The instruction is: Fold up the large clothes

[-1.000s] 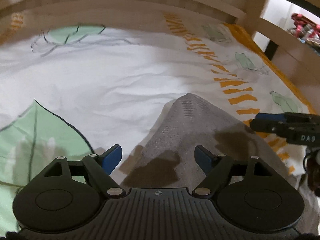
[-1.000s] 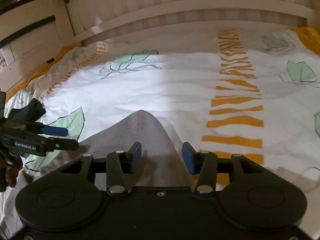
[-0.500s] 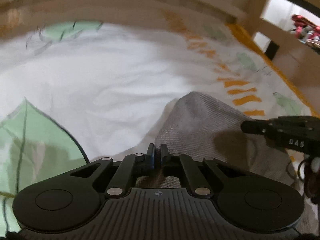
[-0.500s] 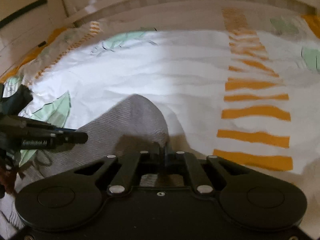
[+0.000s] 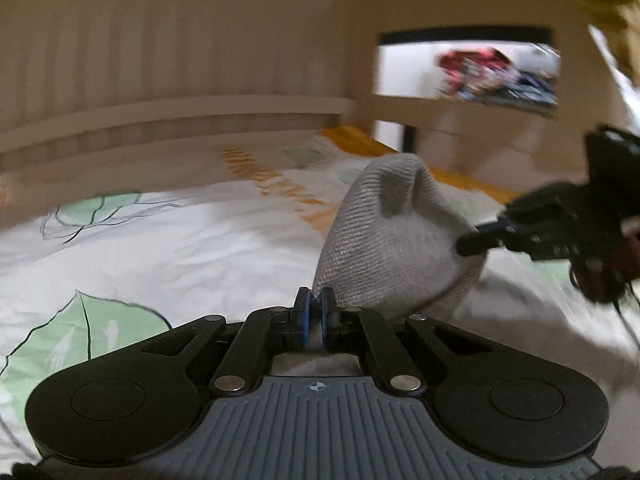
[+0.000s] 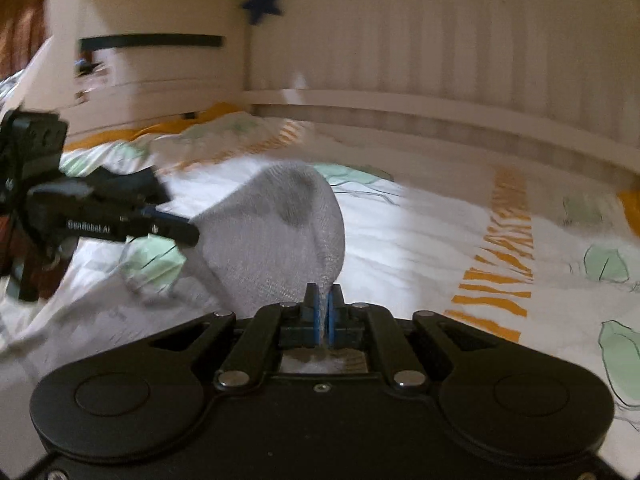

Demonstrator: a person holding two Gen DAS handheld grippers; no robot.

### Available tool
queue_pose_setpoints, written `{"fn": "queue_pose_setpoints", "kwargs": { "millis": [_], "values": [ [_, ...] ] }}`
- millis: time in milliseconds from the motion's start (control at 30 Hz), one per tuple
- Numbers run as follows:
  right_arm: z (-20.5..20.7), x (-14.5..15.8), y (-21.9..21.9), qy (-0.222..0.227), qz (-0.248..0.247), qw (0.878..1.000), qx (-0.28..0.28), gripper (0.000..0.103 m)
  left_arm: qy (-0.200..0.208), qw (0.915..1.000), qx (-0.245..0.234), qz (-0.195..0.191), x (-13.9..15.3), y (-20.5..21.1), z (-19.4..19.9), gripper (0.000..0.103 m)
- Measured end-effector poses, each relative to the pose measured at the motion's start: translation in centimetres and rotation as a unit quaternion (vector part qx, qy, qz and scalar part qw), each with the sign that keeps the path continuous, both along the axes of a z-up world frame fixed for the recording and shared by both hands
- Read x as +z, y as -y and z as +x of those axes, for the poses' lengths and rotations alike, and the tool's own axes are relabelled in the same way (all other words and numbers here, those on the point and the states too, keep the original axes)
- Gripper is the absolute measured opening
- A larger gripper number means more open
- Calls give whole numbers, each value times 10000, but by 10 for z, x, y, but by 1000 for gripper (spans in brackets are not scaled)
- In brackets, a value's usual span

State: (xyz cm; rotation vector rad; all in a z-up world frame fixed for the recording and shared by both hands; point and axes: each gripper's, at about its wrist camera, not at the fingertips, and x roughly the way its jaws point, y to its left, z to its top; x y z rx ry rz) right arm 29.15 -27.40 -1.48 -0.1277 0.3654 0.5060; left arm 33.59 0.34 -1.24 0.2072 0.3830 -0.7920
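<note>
Left hand-held gripper (image 5: 316, 312): jaws pressed together on a pinch of the grey garment (image 5: 384, 236), fabric showing between the blue pads.
Right hand-held gripper (image 6: 323, 312): jaws likewise clamped on the grey garment (image 6: 280, 236) — a thin fold of cloth runs between its pads.
Grey garment: lifted off the bed sheet (image 5: 180, 248), bulging up in a rounded hump between the two grippers; its lower part trails down, blurred.
Each gripper in the other's view: the right one (image 5: 476, 242) at the right edge, the left one (image 6: 188, 234) at the left edge — both tips meet the cloth.
Bed sheet: white, with green leaf prints and orange stripes.
Headboard (image 6: 440, 52): pale and slatted, behind the bed.
</note>
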Motion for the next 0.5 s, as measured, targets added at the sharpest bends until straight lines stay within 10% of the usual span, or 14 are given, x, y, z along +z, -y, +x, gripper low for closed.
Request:
{"fn": "queue_pose_setpoints", "kwargs": {
  "millis": [300, 500],
  "values": [
    [-88, -46, -19, -711, -841, 9926, 518, 11, -804, 9896, -638, 1010, -46, -12, -74, 7],
    [-98, -40, -10, -1162, -478, 9917, 283, 17, -1513, 9881, -36, 260, -25, -24, -64, 22]
  ]
}}
